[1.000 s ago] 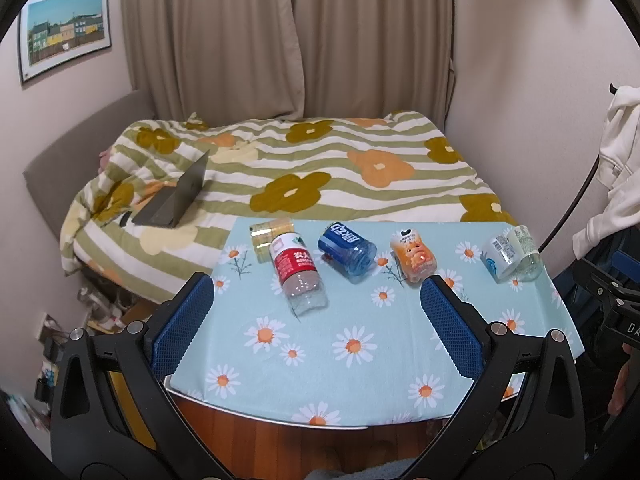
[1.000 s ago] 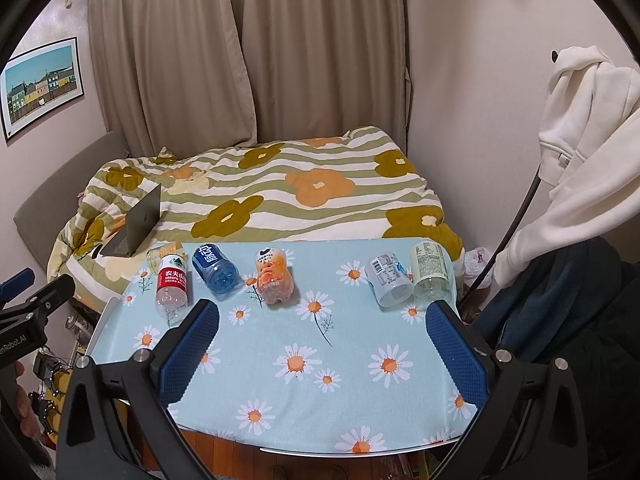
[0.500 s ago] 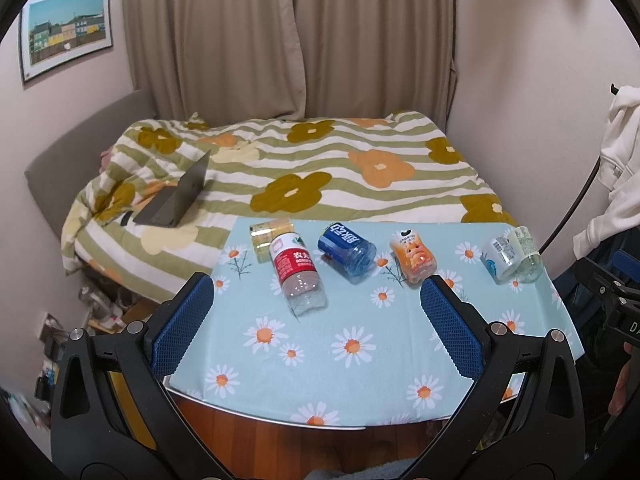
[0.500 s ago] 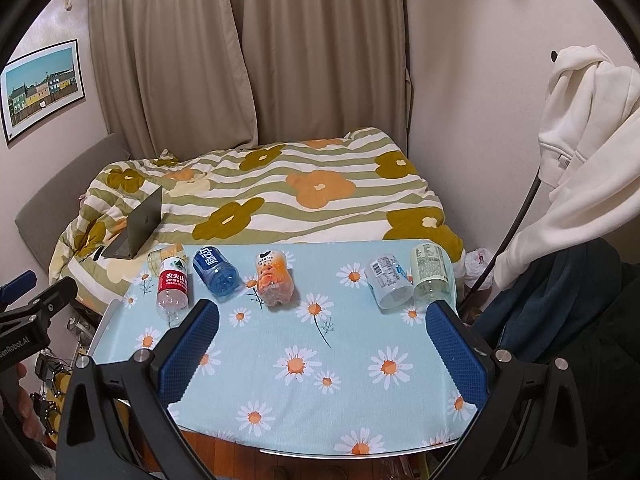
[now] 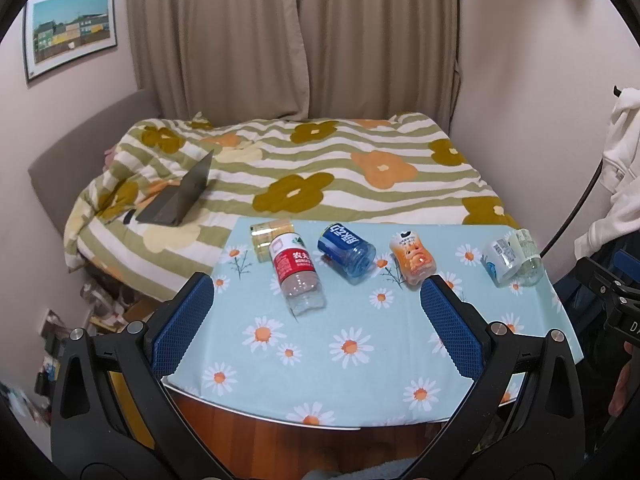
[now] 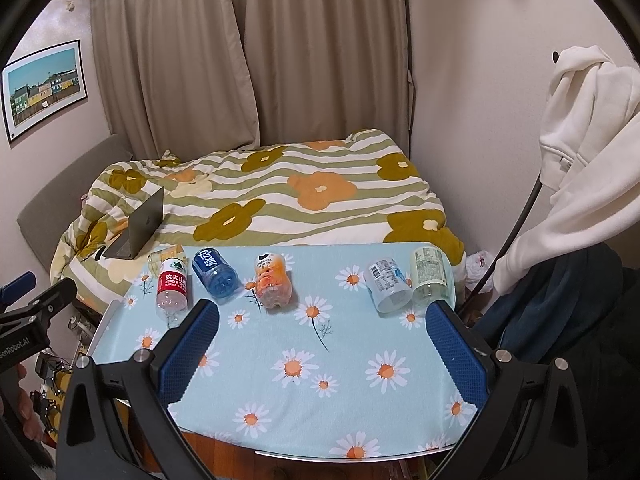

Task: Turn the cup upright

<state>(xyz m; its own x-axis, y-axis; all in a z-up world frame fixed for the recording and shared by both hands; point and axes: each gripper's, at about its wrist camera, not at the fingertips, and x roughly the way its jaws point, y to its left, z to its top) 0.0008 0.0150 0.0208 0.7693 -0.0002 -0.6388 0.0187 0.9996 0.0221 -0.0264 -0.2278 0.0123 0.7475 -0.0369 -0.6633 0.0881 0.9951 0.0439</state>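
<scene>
I find nothing shifted since a second ago: six cut-bottle cups [image 5: 298, 276] lie tipped along the table's [image 6: 360, 412] far edge, left gripper [image 5: 316, 320] and right gripper [image 6: 322, 344] spread wide, holding nothing, flipping unstarted.

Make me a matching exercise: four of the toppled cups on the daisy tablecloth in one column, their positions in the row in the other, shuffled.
Things:
1. red-label cup
2. blue cup
3. orange cup
4. pale green-label cup

Places, as the right wrist camera sees the row:
A. rightmost, by the table edge
B. middle of the row, on its side
C. between the red-label and orange cups
D. near the left end, in front of a yellowish cup

Pairs: 1-D, 2-C, 3-B, 4-A
</scene>
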